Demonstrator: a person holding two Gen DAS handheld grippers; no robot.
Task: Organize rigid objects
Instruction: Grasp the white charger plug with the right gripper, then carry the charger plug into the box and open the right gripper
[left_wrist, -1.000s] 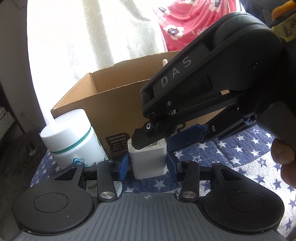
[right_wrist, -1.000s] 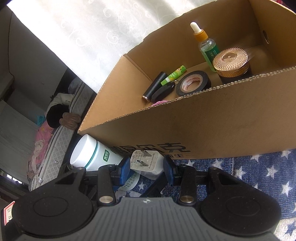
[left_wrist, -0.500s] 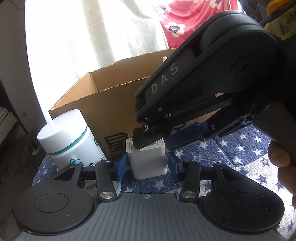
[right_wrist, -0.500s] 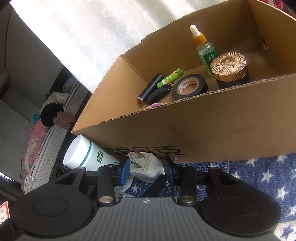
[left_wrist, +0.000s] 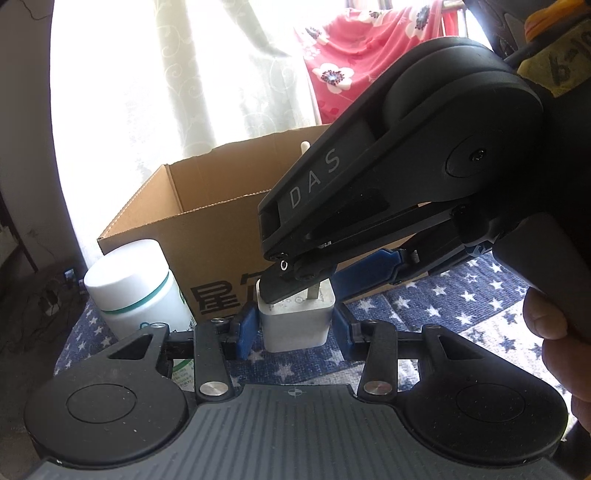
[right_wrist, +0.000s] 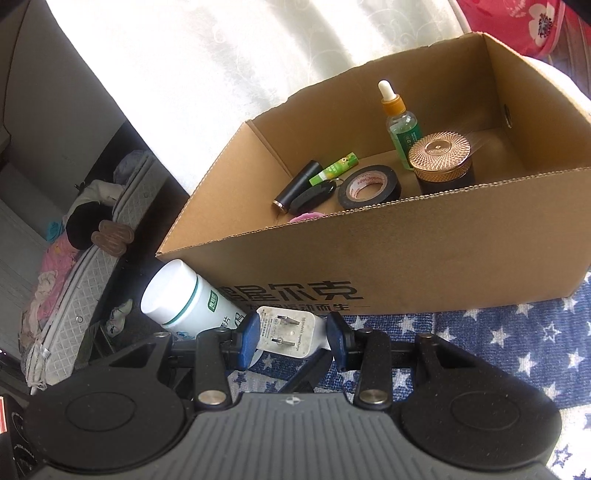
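A white plug adapter (left_wrist: 297, 319) stands on the star-patterned cloth, prongs up, in front of a cardboard box (left_wrist: 207, 236). My left gripper (left_wrist: 295, 325) has its blue pads on both sides of the adapter. My right gripper (right_wrist: 291, 338) comes down from the upper right, its pads around the adapter's (right_wrist: 286, 332) top; its body (left_wrist: 388, 177) fills the left wrist view. A white jar with a teal band (left_wrist: 136, 288) stands left of the adapter, also in the right wrist view (right_wrist: 184, 299).
The open box (right_wrist: 424, 251) holds a dropper bottle (right_wrist: 400, 125), a gold-lidded jar (right_wrist: 441, 158), black tape (right_wrist: 369, 186), a green tube (right_wrist: 334, 168) and a black tube (right_wrist: 297, 184). A bed (right_wrist: 74, 258) lies below at left. Curtains hang behind.
The right gripper has tilted and lifted slightly over the adapter; the box looks farther and more of its inside shows. The adapter's prongs now show in the left wrist view.
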